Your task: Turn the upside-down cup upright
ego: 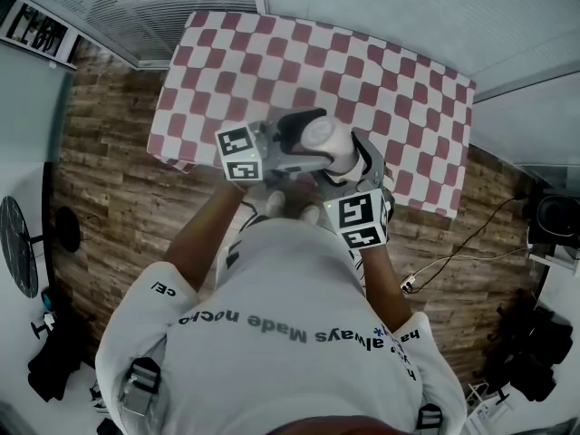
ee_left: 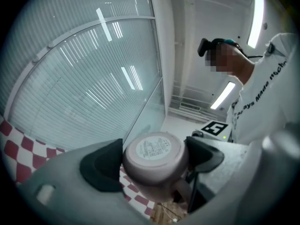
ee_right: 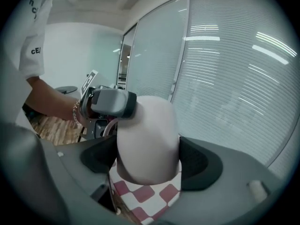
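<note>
A pale pink cup [ego: 324, 139] hangs in the air over the near edge of the table, tilted, between both grippers. In the left gripper view its labelled base [ee_left: 152, 151] faces the camera and the handle [ee_left: 186, 193] points down. My left gripper [ee_left: 153, 161] is shut on the cup near the base, a pad on each side. From the right gripper view I see the cup's body [ee_right: 147, 135] with its mouth towards the camera and downward. My right gripper [ee_right: 149, 161] is shut on its wider end. A left finger [ee_right: 112, 103] shows at the cup's far end.
The table wears a red and white checked cloth [ego: 272, 62] and stands against windows with blinds [ego: 181, 7]. Wooden floor [ego: 109, 198] lies around it. Cables [ego: 453, 261] trail on the floor at the right and a fan [ego: 18, 243] stands at the left.
</note>
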Demonstrator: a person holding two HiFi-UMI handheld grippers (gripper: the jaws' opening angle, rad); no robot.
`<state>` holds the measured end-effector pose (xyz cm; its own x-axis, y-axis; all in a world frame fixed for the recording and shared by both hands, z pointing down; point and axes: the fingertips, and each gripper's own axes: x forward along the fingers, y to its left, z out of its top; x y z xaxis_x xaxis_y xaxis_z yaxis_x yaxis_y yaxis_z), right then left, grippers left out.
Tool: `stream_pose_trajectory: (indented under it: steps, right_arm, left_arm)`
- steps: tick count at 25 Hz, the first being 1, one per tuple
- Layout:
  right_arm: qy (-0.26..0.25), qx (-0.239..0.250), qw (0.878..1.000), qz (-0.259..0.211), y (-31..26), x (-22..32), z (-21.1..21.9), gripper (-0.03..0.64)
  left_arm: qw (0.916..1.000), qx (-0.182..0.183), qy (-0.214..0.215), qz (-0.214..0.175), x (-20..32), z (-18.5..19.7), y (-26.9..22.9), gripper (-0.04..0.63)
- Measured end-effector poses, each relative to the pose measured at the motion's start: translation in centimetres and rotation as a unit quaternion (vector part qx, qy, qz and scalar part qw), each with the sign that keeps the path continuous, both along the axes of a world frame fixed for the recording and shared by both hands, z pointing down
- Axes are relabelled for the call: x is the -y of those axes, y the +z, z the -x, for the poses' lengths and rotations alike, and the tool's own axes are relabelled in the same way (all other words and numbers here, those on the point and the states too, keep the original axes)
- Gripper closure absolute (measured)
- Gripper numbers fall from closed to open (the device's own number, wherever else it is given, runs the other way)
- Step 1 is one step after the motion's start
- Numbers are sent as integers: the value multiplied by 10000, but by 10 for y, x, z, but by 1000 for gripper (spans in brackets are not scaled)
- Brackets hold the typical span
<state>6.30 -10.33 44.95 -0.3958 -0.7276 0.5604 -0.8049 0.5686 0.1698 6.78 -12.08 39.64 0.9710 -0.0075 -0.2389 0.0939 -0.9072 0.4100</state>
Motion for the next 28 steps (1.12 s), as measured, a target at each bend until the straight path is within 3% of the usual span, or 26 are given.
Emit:
stream_pose_trajectory:
  steps: [3, 7, 9, 18, 28]
  right_arm:
    - [218, 689, 9974, 56, 0, 0, 1, 210]
    - [539, 1816, 9818, 155, 5, -3, 3, 212]
    - [603, 2051, 9767, 172, 10, -5, 4, 212]
    - [501, 1958, 9792, 157, 19, -7, 5, 212]
    - [445, 1885, 9806, 315, 65, 2, 0, 212]
  left_arm:
    - [9999, 63, -20, -118, 0, -3, -4, 167]
    - [9984, 320, 22, -457, -6, -11, -5, 167]
    - [9966, 511, 76, -648, -12, -13, -2, 169]
    - [9925, 707, 126, -994, -18, -14, 6, 170]
    - [9741, 1384, 303, -1760, -18, -26, 52, 169]
